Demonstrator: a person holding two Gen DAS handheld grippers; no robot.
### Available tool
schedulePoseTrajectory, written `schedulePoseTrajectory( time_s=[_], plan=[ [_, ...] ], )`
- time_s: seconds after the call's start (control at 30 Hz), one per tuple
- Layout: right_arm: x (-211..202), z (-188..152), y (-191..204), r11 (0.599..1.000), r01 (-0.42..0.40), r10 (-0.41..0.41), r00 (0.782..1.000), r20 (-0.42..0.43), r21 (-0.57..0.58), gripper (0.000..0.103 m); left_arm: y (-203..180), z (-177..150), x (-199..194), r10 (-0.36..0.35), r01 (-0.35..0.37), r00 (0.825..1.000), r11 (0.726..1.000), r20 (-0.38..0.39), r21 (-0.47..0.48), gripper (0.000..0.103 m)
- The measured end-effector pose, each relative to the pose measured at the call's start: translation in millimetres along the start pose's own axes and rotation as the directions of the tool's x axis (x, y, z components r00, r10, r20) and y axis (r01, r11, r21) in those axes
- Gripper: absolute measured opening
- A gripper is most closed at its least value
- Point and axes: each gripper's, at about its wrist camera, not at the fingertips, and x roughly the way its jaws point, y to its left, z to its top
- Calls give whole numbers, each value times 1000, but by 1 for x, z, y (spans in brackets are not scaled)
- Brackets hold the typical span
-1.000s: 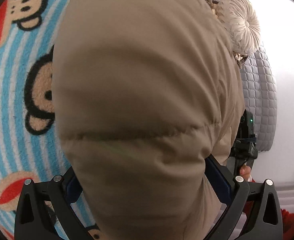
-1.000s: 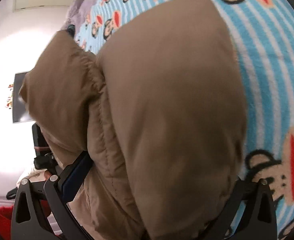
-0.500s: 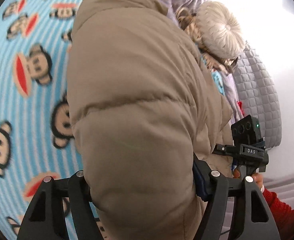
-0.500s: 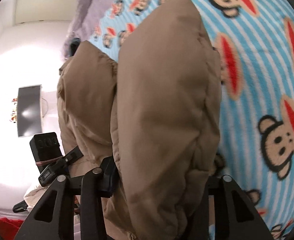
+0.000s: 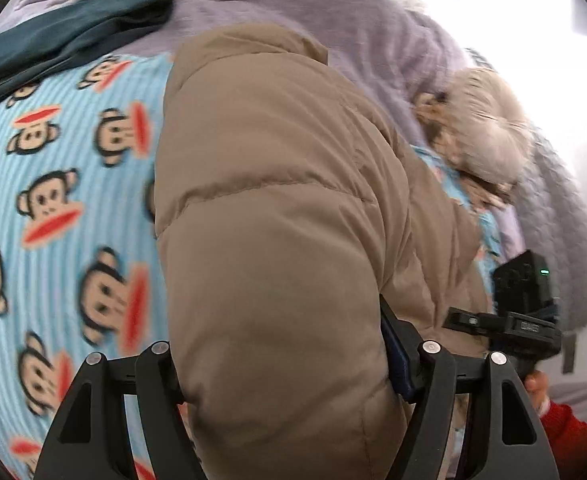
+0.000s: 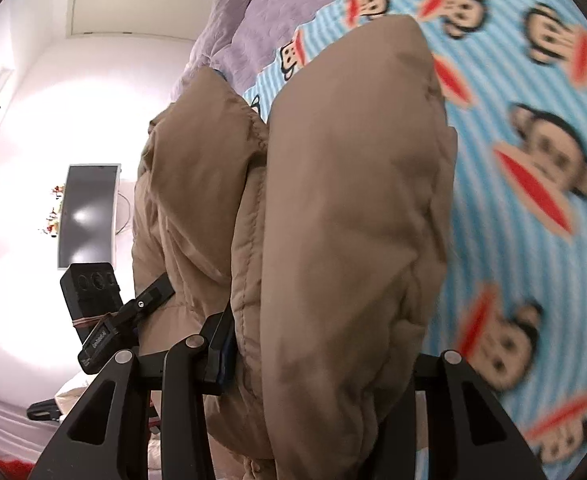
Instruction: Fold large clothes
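A tan puffer jacket (image 5: 273,200) hangs bunched over a blue striped monkey-print blanket (image 5: 53,200). My left gripper (image 5: 281,360) has a thick fold of it between its pads, which press into the padding while the jaws are opening slightly. In the right wrist view the jacket (image 6: 353,200) fills the middle, with my right gripper (image 6: 325,360) shut on another fold above the blanket (image 6: 533,120). Each view shows the other gripper's body beside the jacket. A hand (image 5: 537,388) in a red sleeve holds the right one.
A dark teal garment (image 5: 73,36) lies on a lilac quilt (image 5: 293,8) at the far side of the bed. A cream round pillow (image 5: 489,132) rests against a grey quilted headboard (image 5: 565,220). A dark screen (image 6: 87,212) hangs on the white wall.
Both grippers closed from wide open onto folds of the jacket and rose with it. The views pulled back, showing more blanket, the lilac quilt and the teal garment.
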Motion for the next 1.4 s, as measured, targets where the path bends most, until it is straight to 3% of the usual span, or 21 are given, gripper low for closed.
schedulePoseTrajectory(
  time_s=[0.17, 0.3, 0.43, 0.6, 0.77, 0.83, 0.9, 1.0, 1.07, 1.23, 1.4],
  plan=[
    [34, 19, -9, 998, 61, -62, 998, -11, -10, 50, 45, -1, 32, 45, -44, 999, 996, 3, -72, 91],
    [53, 25, -27, 996, 86, -85, 996, -31, 30, 66, 49, -14, 39, 65, -63, 997, 997, 39, -39, 99],
    [66, 25, -32, 993, 105, -102, 994, -45, 52, 72, 46, -19, 42, 98, -97, 994, 995, 52, -28, 102],
    [34, 12, -17, 976, 218, -218, 976, -13, 4, 73, 31, -20, 38, 145, -146, 986, 989, 79, 9, 102],
    [-22, -4, 12, 936, 350, -342, 930, 137, -42, 73, 27, -20, 34, 169, -172, 981, 985, 91, 21, 102],
    [-43, -14, 24, 937, 348, -334, 923, 193, -43, 62, 27, -19, 33, 173, -176, 981, 984, 90, 19, 102],
    [-62, -24, 28, 943, 327, -308, 928, 210, -59, 43, 28, -22, 31, 182, -185, 979, 983, 91, 21, 102],
    [-61, -34, 45, 938, 326, -299, 932, 205, -114, 30, 23, -22, 30, 210, -213, 973, 977, 97, 28, 102],
    [-53, -41, 54, 926, 342, -312, 932, 186, -160, 28, 20, -22, 28, 226, -230, 969, 973, 100, 28, 102],
    [-14, -57, 60, 878, 420, -400, 907, 131, -230, 26, 13, -25, 23, 271, -275, 957, 961, 108, 27, 102],
    [2, -69, 66, 841, 456, -439, 890, 127, -292, 26, 1, -30, 4, 332, -341, 933, 939, 137, 46, 102]
  ],
)
